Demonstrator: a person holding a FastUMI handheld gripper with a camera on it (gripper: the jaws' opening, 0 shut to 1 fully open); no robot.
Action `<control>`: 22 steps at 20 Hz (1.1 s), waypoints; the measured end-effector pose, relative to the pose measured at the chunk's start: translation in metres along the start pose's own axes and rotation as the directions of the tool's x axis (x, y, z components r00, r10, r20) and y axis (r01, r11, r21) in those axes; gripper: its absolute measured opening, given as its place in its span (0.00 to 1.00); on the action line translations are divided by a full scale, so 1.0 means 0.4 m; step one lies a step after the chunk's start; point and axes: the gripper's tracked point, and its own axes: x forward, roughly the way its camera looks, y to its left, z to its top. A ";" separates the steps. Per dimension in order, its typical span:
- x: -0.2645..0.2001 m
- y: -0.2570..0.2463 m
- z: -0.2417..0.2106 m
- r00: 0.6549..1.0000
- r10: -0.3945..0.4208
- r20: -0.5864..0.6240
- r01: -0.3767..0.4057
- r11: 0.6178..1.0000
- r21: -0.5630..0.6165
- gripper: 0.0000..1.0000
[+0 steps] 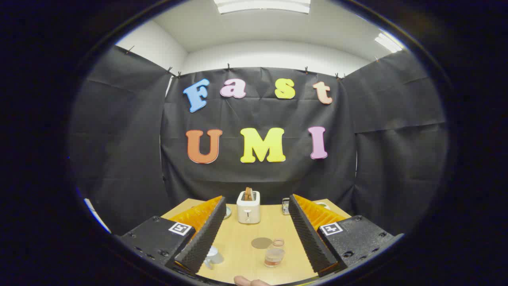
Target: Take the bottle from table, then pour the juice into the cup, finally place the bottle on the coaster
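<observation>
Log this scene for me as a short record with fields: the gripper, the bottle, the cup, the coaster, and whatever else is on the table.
gripper: open, fingers spread wide, holding nothing
bottle: small clear bottle with brownish juice, upright on the table between the fingers, untouched
coaster: round brown disc, flat, just beside and behind the bottle
cup: clear cup by the left finger, partly hidden
toaster: white, beyond the fingers, bread in the slot
task stage: bottle not yet picked up
</observation>
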 end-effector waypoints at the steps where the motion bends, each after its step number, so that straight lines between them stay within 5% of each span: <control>1: 0.000 -0.002 0.000 1.000 0.000 -0.002 0.000 1.000 0.000 1.00; 22: 0.024 -0.046 -0.075 1.000 -0.020 0.001 0.020 1.000 0.004 1.00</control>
